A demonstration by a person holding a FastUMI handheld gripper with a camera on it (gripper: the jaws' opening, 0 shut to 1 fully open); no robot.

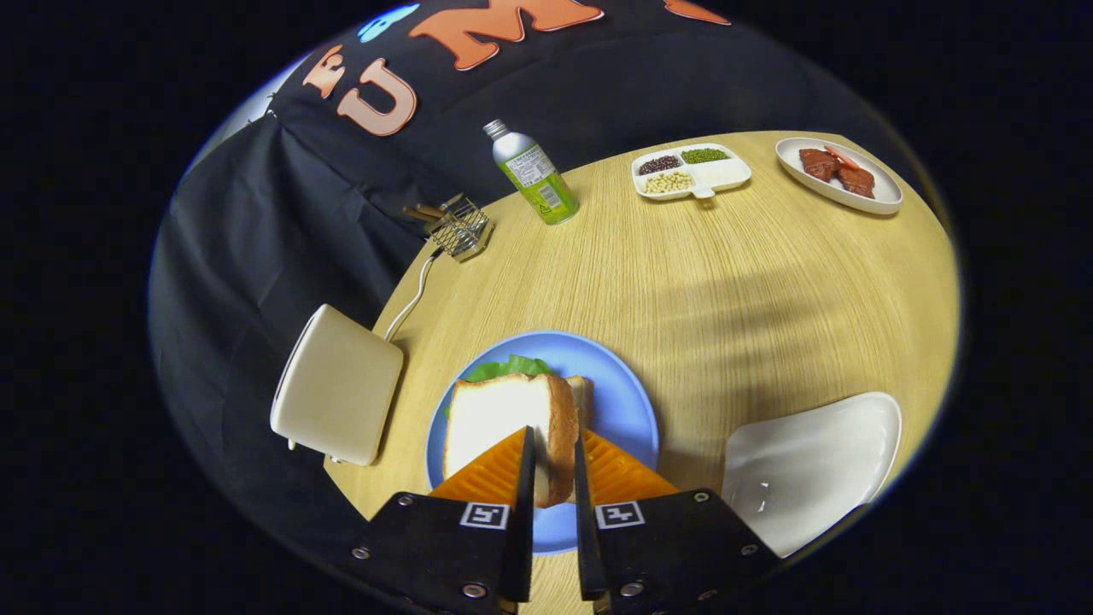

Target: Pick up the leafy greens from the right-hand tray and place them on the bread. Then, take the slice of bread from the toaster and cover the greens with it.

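Bread slice (504, 418) being pinched at near crust edge between fingers of tool (553, 478), tilting over leafy greens (512, 368) on blue plate (628, 401). Likely handling as light, soft, crushable; gripping gently by crust. Toaster (337, 395) sitting just beside plate on tabletop (726, 282).

Camera rides the hand-held gripper (553, 453), looking steeply down, close above the table (726, 282)
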